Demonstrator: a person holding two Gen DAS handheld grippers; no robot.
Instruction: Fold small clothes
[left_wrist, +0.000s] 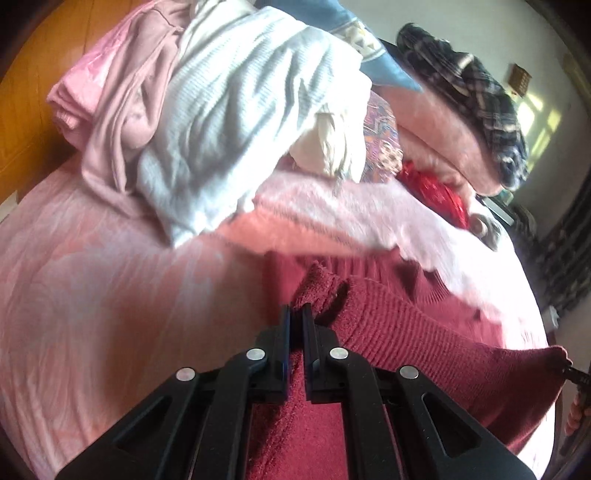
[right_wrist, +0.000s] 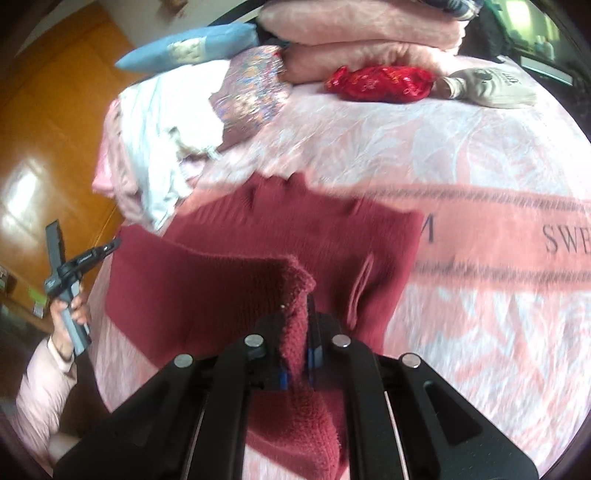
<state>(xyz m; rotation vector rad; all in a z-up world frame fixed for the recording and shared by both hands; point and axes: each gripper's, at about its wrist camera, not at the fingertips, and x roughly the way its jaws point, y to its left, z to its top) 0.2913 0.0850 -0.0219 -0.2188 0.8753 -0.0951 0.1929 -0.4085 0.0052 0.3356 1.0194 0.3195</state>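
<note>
The dark red knitted garment (right_wrist: 229, 266) lay spread across the pink bedcover (right_wrist: 424, 155) in the lower middle of both views, its near edge lifted. The right gripper (right_wrist: 301, 332) pinched a fleecy corner of that edge, cloth bunched between its jaws; the left gripper (left_wrist: 297, 321) had its jaws pressed nearly together on another corner, at lower centre of its own view.

To fold well, both corners would probably need carrying forward level and at the same pace, keeping the edge taut so the far hem met squarely, with release only once the layers lay flat.

Motion blur smeared the far edge of the garment, so sleeves and neckline could not be made out. The heap of unfolded clothes (left_wrist: 229, 110) at upper left hid whatever was beneath it.
</note>
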